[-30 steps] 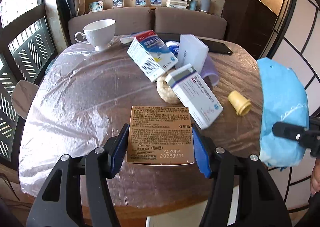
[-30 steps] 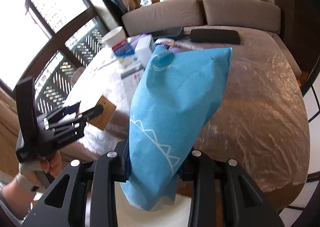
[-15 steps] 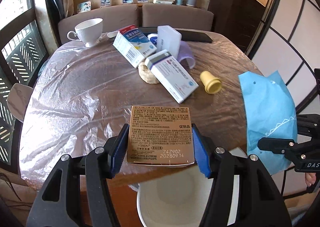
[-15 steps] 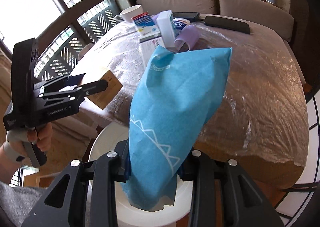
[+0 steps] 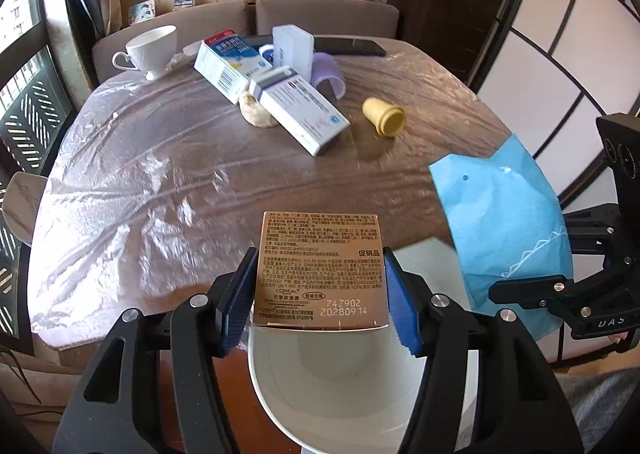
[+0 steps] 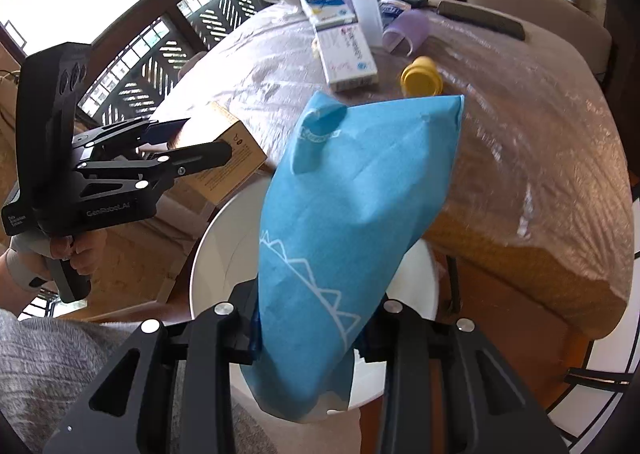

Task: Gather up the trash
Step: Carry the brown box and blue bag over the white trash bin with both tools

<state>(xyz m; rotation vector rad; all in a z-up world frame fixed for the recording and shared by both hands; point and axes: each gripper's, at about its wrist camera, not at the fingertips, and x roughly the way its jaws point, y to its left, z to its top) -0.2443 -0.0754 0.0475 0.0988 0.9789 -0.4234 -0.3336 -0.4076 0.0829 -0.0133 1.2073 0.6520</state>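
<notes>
The gold carton (image 5: pixel 322 268) is clamped between the blue pads of the left claw (image 5: pixel 320 290), held over the rim of the white bin (image 5: pixel 344 386), which sits below at 6 o'clock. At 3 o'clock the right claw (image 6: pixel 308 330) pinches the blue paper bag (image 6: pixel 352 214) above the same bin. On the plastic-covered surface (image 5: pixel 160 174), toward 12 o'clock, lie two medicine boxes (image 5: pixel 304 110), a yellow cap (image 5: pixel 384 116) and a white teacup (image 5: pixel 150 50).
</notes>
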